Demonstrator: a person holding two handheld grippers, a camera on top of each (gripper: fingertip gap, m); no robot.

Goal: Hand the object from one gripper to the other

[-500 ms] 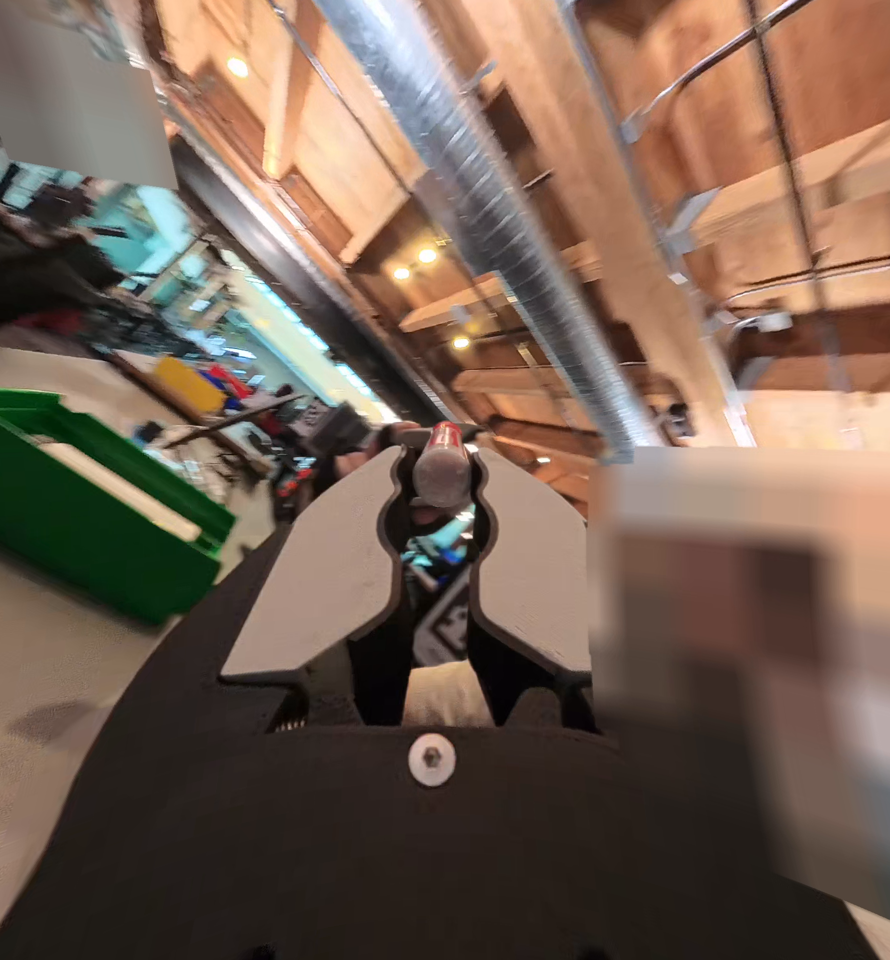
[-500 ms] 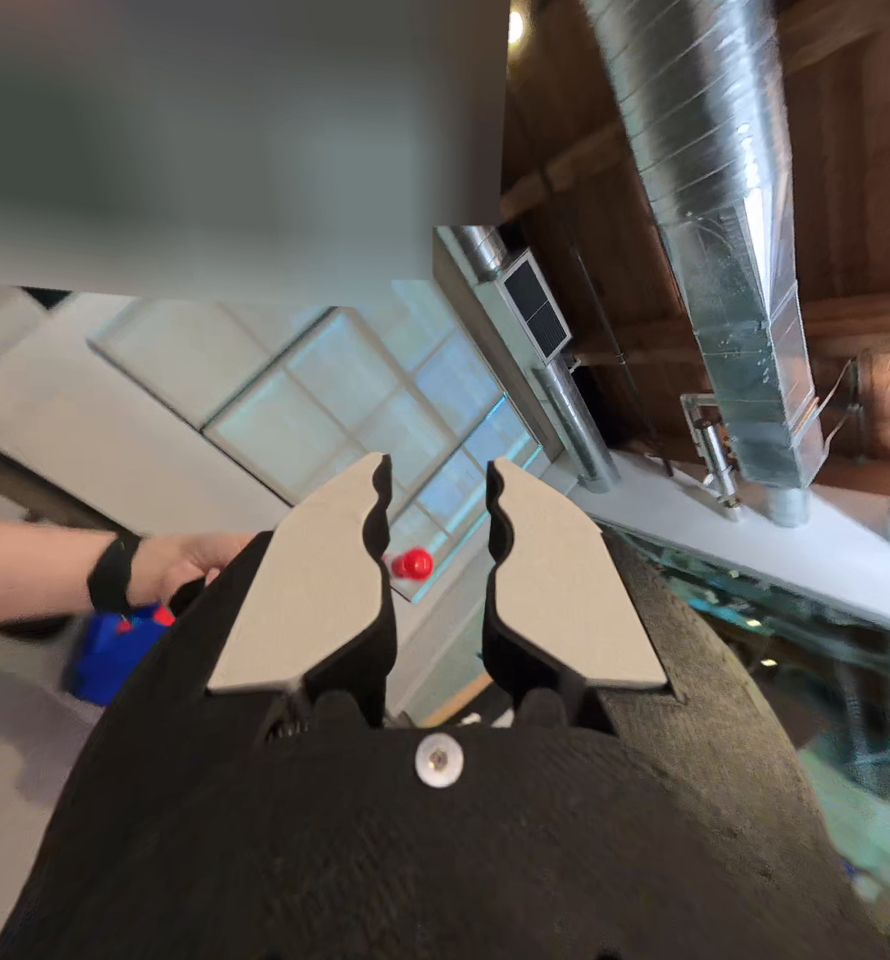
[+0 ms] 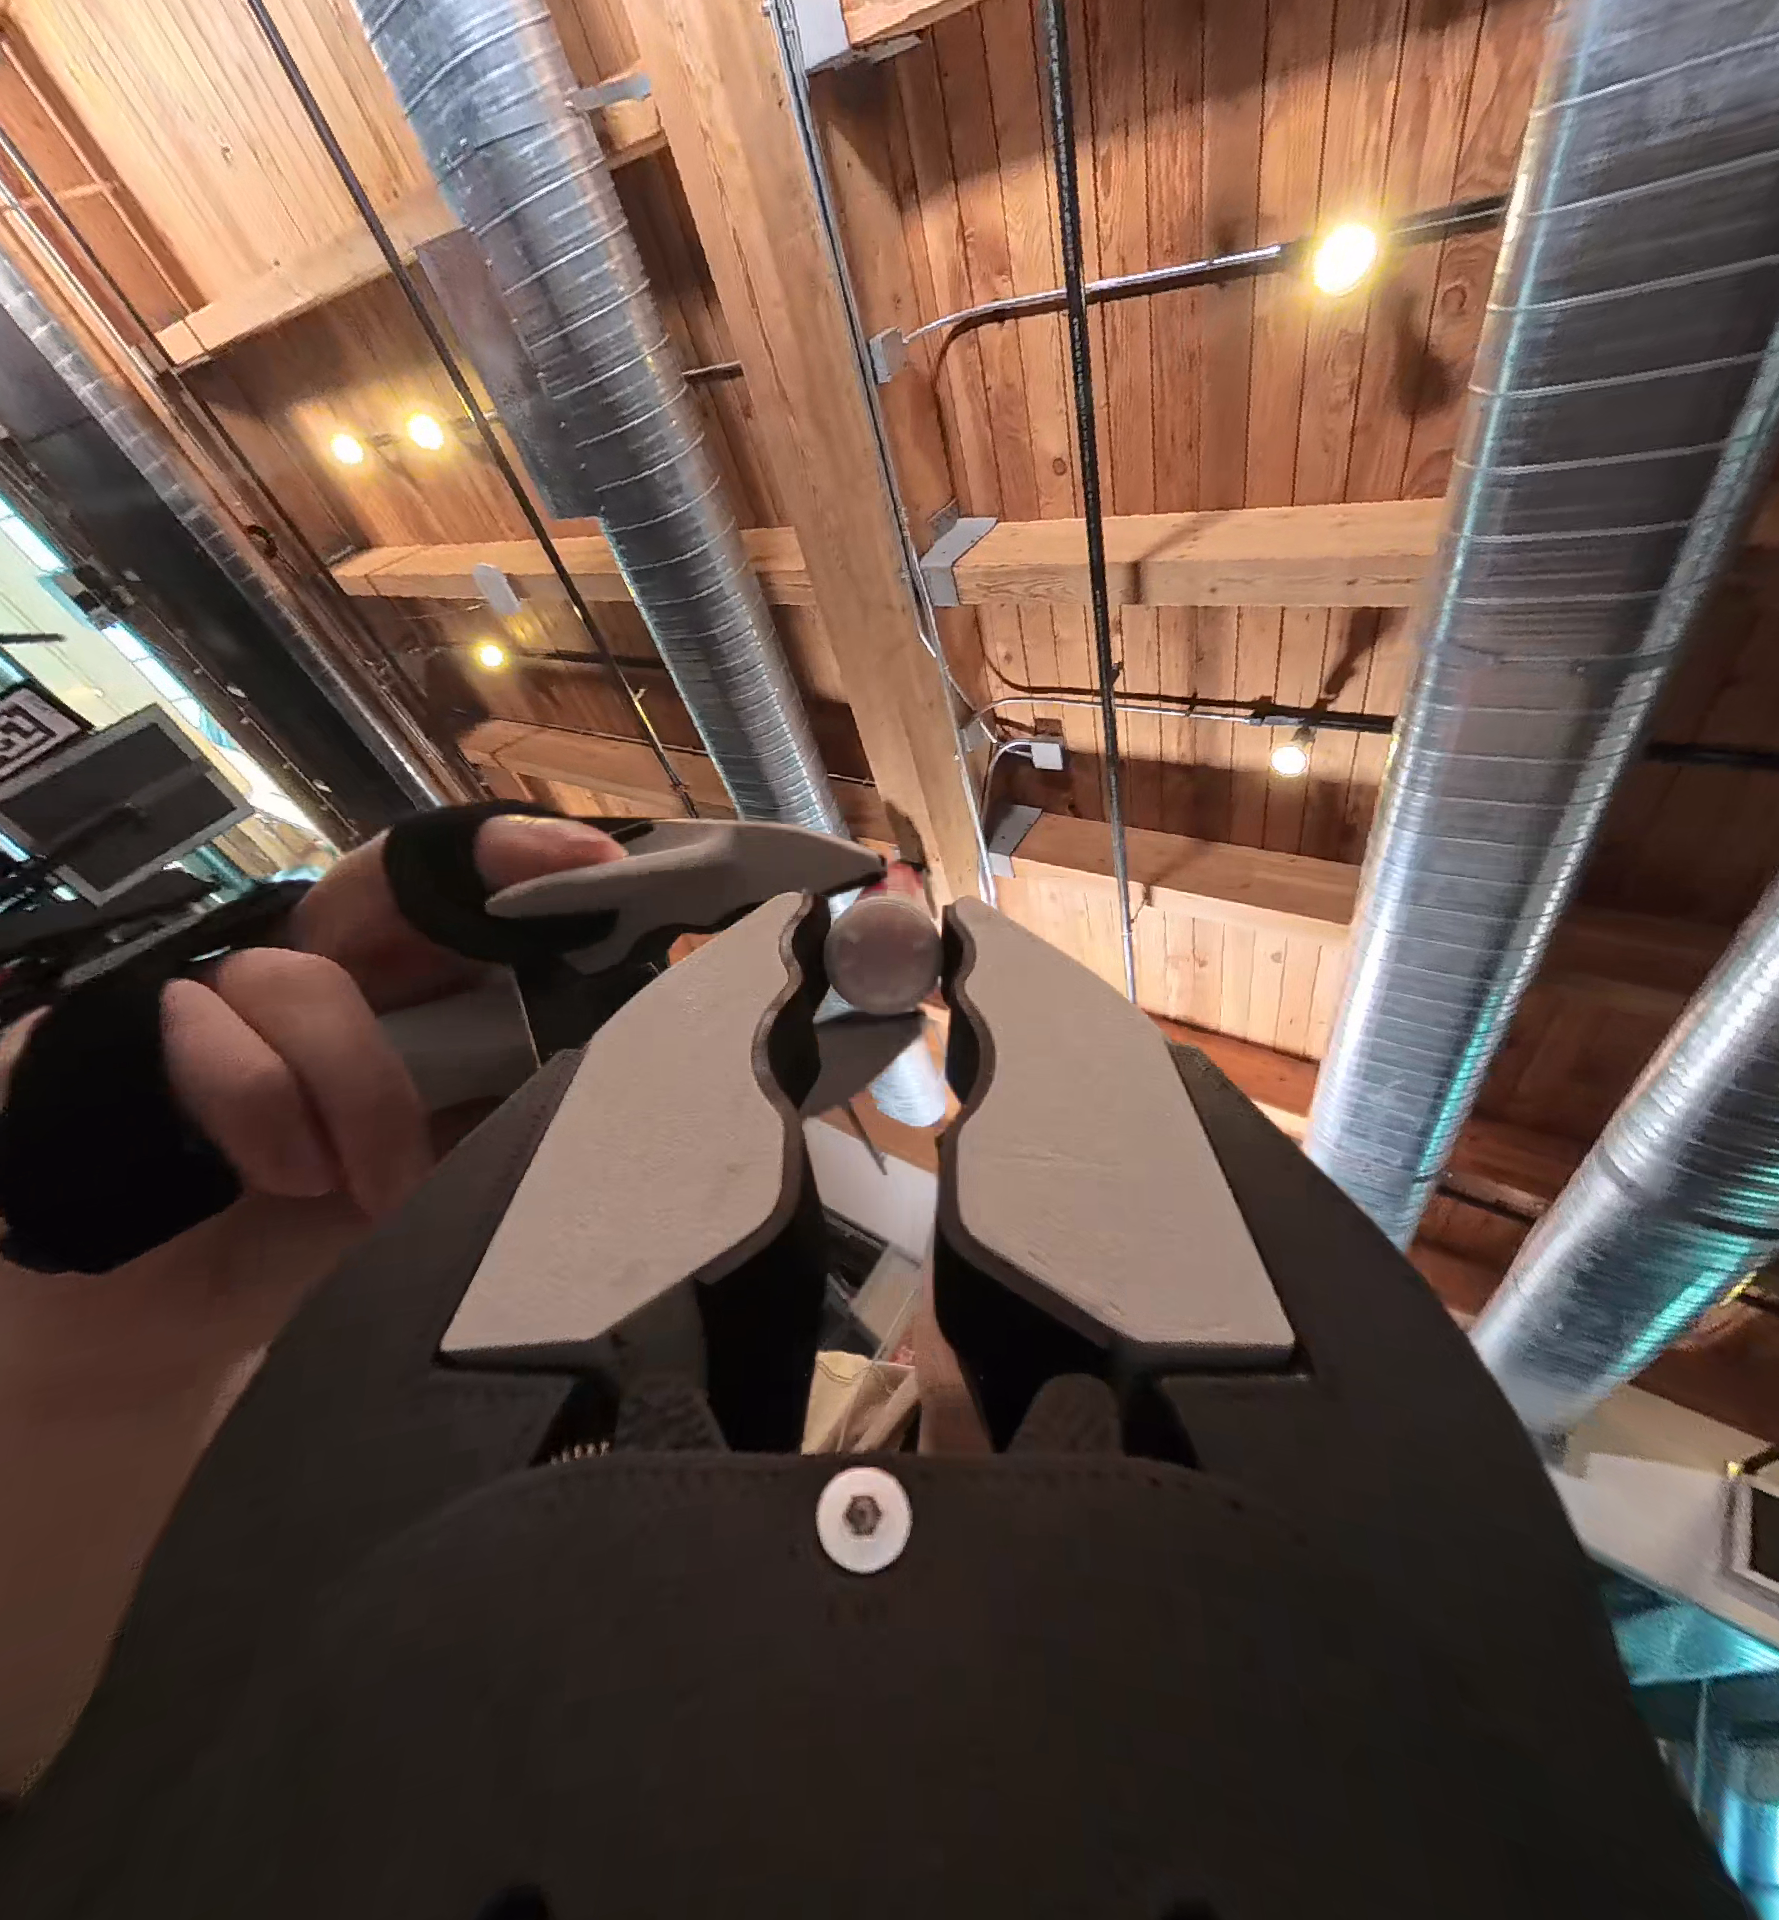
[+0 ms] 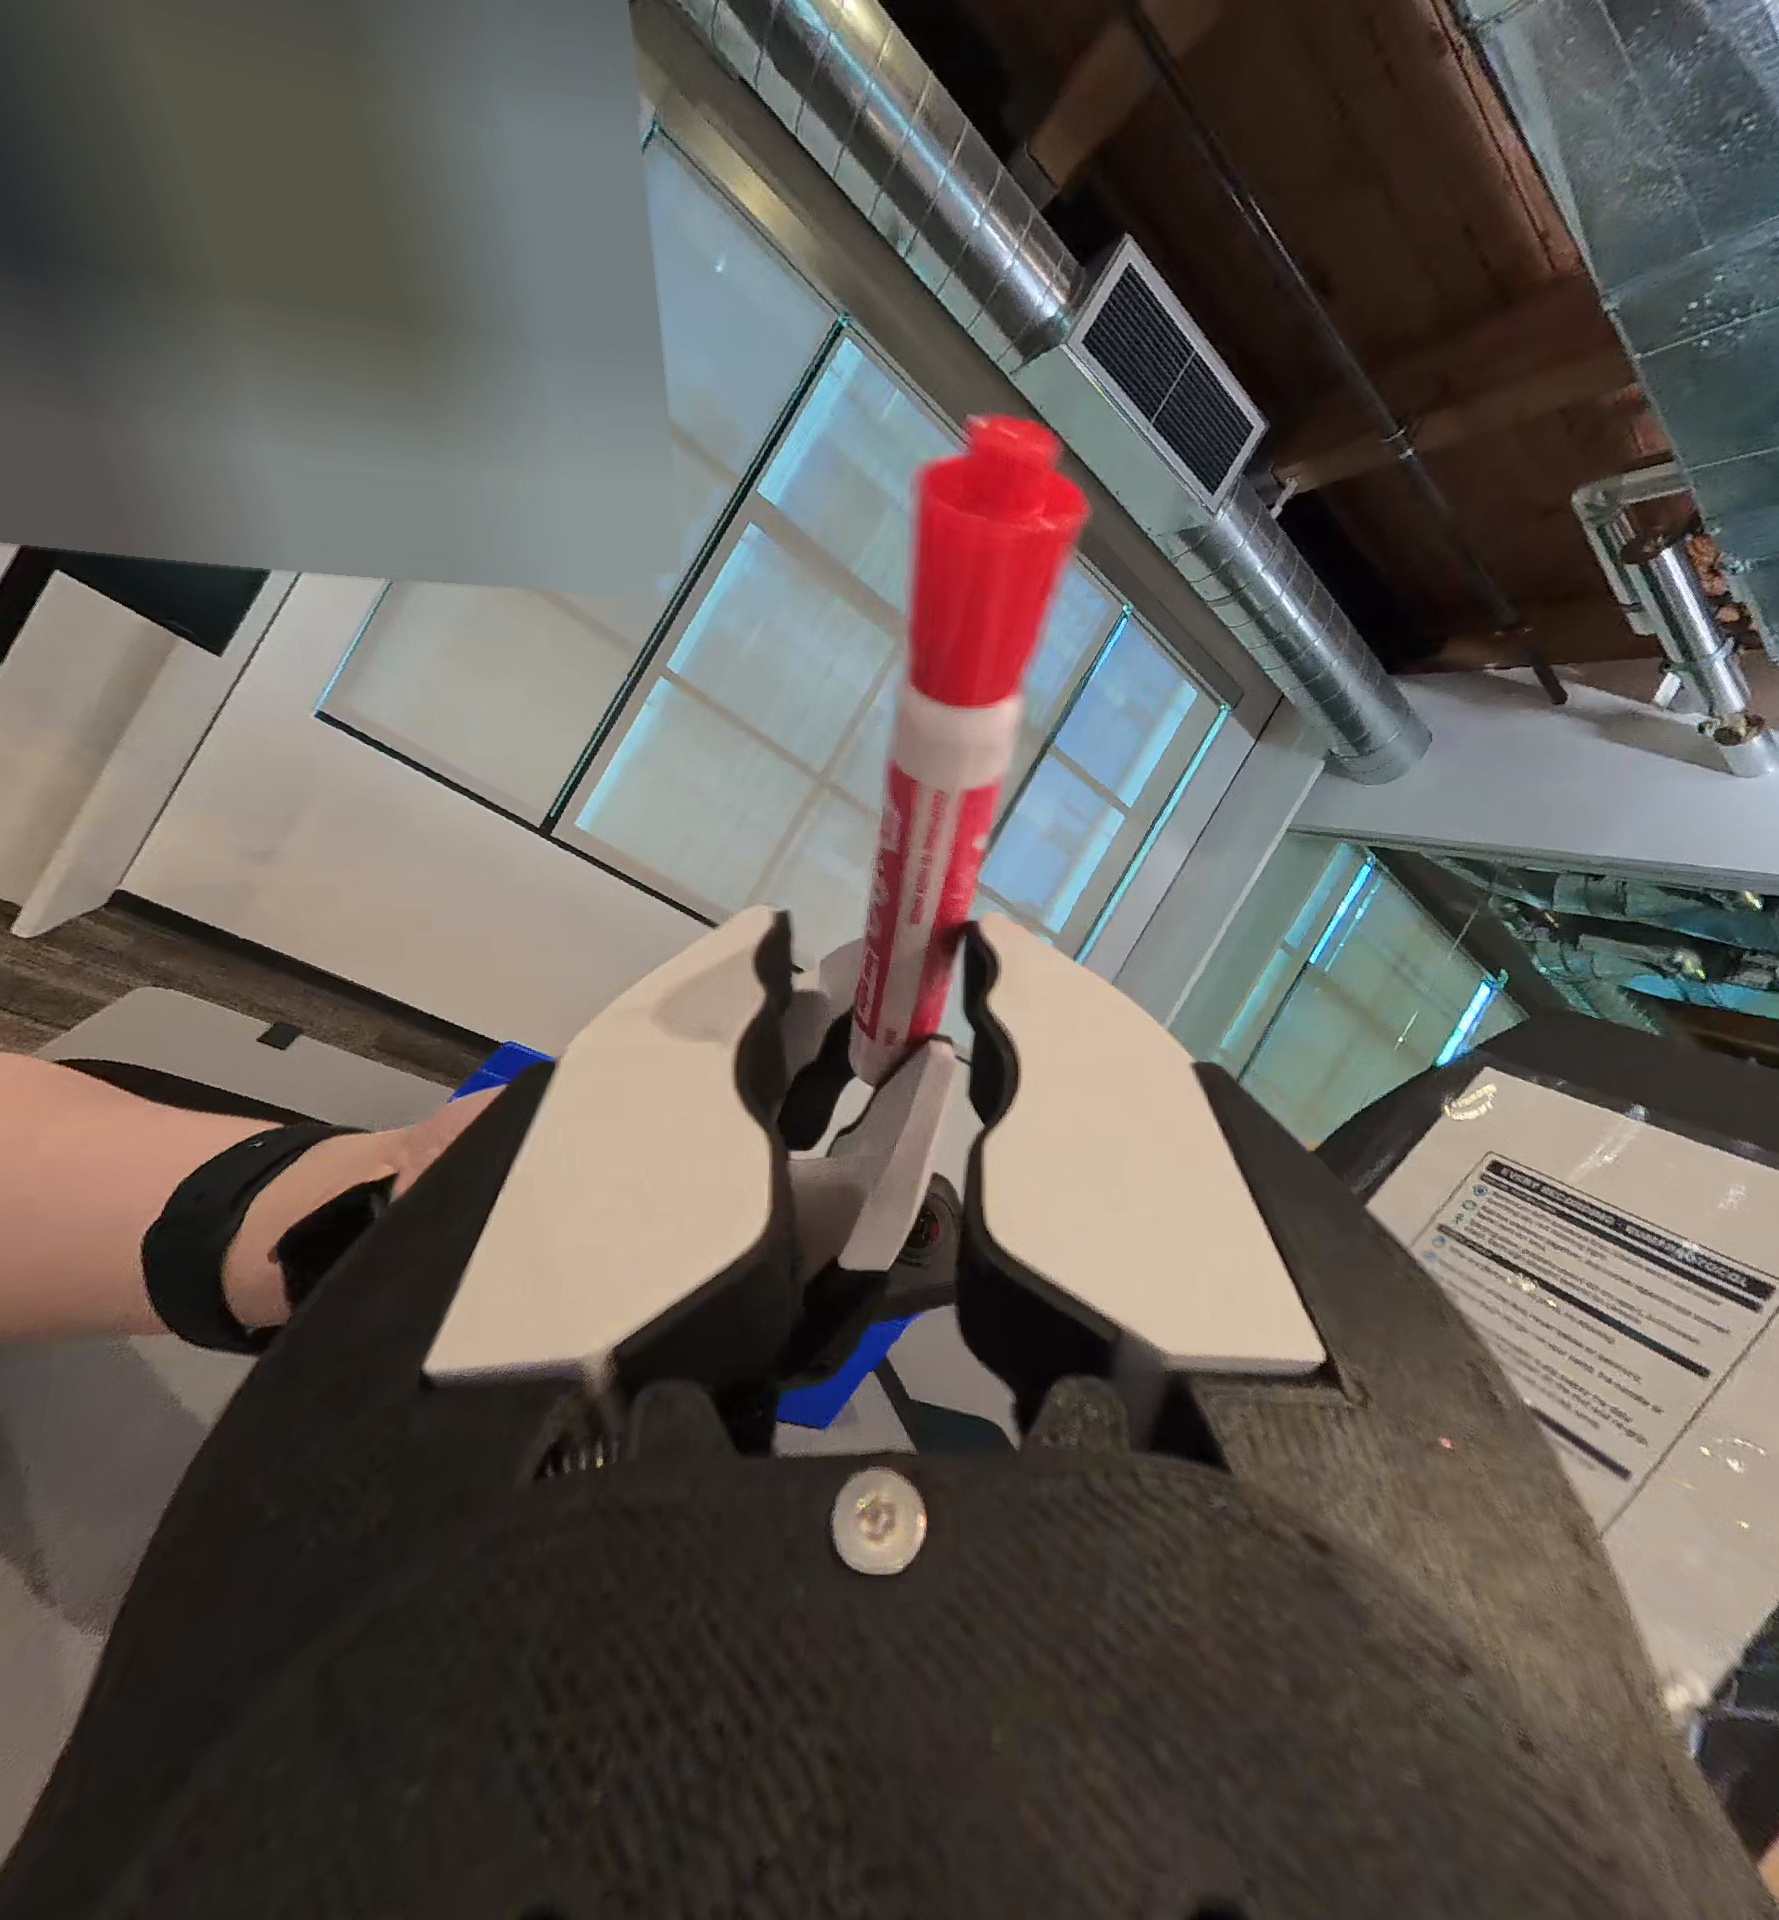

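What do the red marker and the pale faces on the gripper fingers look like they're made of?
Marker: likely plastic; the red cap is ribbed and slightly translucent, the barrel has a glossy printed wrap, and the butt end is dull grey. Finger faces: matte pale grey, seemingly plastic or a rubbery layer over black, textured, probably 3D-printed bodies.

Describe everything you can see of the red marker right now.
The marker is plastic: ribbed red cap, white collar, red printed barrel, flat grey butt end. It stands nearly upright, cap up, butt clamped between the left gripper fingers. The right gripper fingers flank its barrel, one touching, not visibly closed.
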